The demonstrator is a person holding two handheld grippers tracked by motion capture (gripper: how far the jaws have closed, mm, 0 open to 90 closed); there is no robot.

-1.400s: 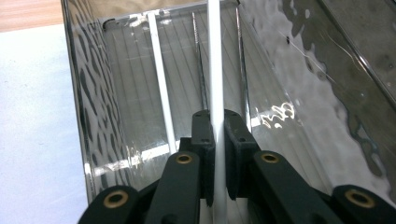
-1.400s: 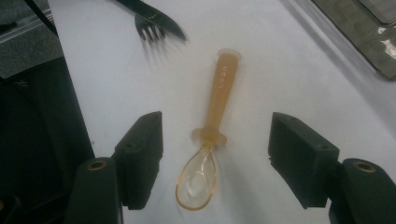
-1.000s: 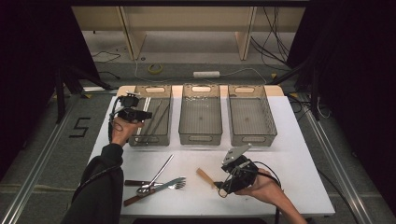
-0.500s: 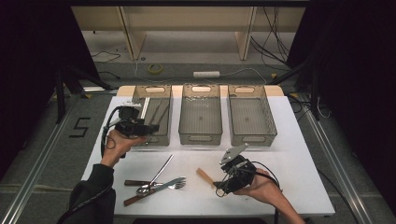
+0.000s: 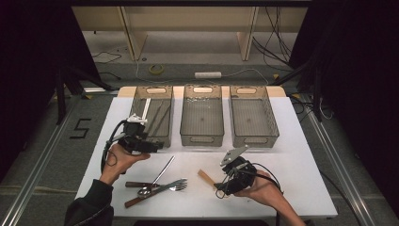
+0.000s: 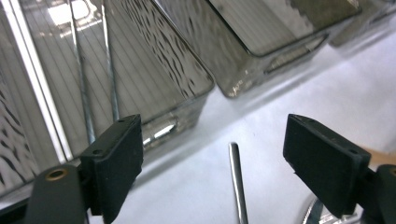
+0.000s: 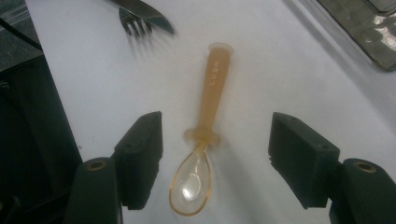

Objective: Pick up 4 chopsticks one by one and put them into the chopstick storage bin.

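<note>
At the bottom of the high view, right of centre, a hand holds the right tongs (image 5: 225,182) low over the white surface (image 5: 291,155). In the right gripper view their two black jaws stand wide apart on either side of a small orange spoon (image 7: 205,154), which lies flat on the surface between them; the pads do not press on it. Its clear bowl points toward the camera and its handle runs away toward the top of that frame.

Toward the lower left of the high view lies a small heap of cutlery: a fork (image 5: 178,185), a metal spoon (image 5: 157,175) and a knife with a dark handle (image 5: 139,184), crossing one another.

Just above that heap, at the left of the frame, the other hand holds the left tongs (image 5: 153,146) above the surface, beside the near end of the left bin (image 5: 136,101). Their jaws have just been opening and now stand wide with nothing gripped between them; in the left gripper view the tip of a metal handle (image 6: 236,182) lies on the surface below the gap.

Farther back, three clear bins sit side by side across the middle of the surface. The left bin holds a few long thin pieces. The middle bin (image 5: 188,113) and the right bin (image 5: 269,115) stand just beside it.
</note>
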